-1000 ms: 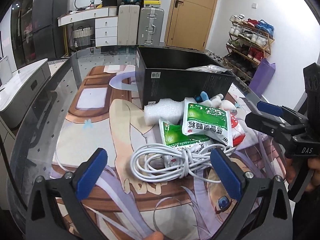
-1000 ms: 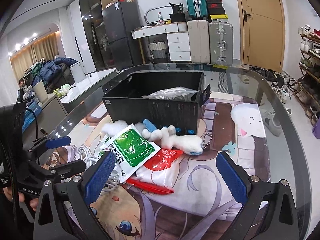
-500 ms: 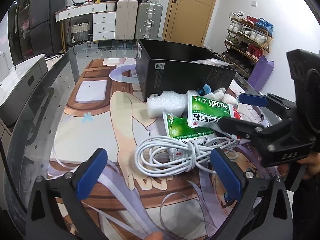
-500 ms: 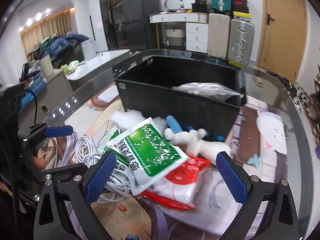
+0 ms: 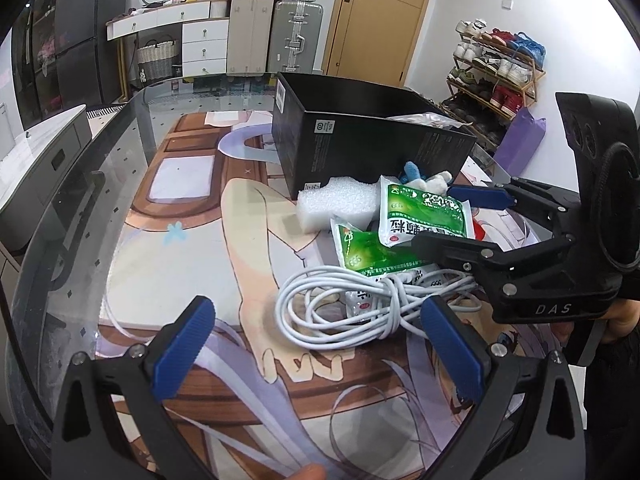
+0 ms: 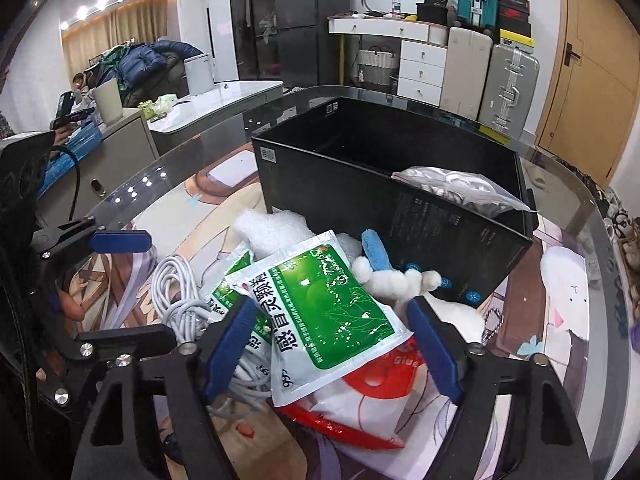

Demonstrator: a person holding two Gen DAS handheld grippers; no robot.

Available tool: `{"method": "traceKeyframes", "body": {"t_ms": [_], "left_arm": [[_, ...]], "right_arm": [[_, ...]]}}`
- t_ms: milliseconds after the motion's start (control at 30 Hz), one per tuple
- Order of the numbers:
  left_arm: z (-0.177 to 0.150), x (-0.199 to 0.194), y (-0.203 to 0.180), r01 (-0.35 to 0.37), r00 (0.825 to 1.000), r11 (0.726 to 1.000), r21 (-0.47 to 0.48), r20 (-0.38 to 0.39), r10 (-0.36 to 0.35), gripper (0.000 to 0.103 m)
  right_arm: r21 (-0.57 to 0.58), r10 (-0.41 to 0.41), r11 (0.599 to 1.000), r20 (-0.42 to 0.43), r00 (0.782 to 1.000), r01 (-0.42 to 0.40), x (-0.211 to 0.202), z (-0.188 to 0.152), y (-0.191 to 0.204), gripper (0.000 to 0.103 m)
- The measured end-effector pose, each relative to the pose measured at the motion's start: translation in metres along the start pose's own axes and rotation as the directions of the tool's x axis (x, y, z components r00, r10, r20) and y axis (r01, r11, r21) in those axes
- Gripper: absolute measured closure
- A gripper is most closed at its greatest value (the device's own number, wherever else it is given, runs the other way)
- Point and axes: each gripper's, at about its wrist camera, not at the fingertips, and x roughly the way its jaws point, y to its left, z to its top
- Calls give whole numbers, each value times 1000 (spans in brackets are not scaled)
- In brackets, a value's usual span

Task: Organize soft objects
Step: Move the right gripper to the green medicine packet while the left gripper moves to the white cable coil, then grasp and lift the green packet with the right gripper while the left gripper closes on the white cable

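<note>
The right gripper is straddling the top green-and-white foil medicine sachet, which is lying slanted on the pile of soft things on the glass-topped desk, just in front of the open black cardboard box. Its blue-padded fingers have just been closing, with the sachet between them, but they are not yet pressing on it as far as the pictures show. The sachet's long axis is running away from the fingers toward the box, so they are meeting its long edges. The left gripper is hovering with fingers spread wide, empty, over the coiled white cable, farther from the sachet. A white plush toy is lying just beside it.
</note>
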Motion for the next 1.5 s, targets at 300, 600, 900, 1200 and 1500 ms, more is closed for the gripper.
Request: {"method": "traceKeyframes", "body": {"t_ms": [300,600,900,1200,1500], "left_arm": [[1,0,2,-5,1000,1000,0,1,5,0],[-1,1,2,-6,1000,1000,4,0,6,0],[0,2,3,6,1000,1000,-5,-1,-6,0],[-1,-3,9,-10,1000,1000,-16,0,10,0],[-1,-4,8,3,1000,1000,-14,-2,-3,0]], "right_arm": [[3,-3,1000,0,1000,3,-13,-9,-8,39],[-28,-33,999,-47,998,32,-30,-26,-10,39],[-66,-41,997,-62,997,37,-30,-30,-8,29],[-131,35,990,-57,998,-42,-22,-25,-1,44],[-108,31,994,26,999,-28,-44,-30,0,51]]}}
